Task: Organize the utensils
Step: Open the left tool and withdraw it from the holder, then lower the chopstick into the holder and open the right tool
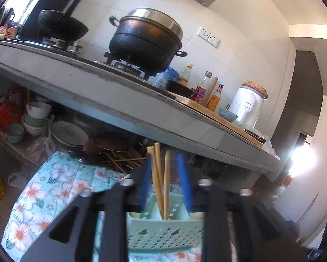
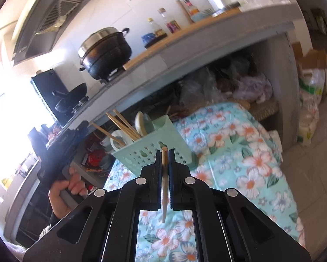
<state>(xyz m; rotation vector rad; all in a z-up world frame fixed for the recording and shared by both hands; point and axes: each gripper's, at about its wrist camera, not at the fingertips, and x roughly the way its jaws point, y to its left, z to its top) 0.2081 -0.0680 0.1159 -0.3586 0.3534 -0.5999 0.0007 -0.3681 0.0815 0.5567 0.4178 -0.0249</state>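
Holding one stiff, light chopstick (image 2: 164,170) near its top in the closed right gripper (image 2: 164,152), just before the green holder (image 2: 154,152), we see the left gripper (image 1: 166,163) open around chopsticks (image 1: 158,174) standing inside.

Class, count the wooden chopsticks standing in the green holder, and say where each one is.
3 chopsticks stand in the green holder: two together on one side, one apart beside them. Others may be hidden inside. A fourth stick is in the right claw, outside the holder.

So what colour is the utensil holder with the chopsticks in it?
Pale mint green utensil holder, with small cut-out holes; clearest in the right wrist view.
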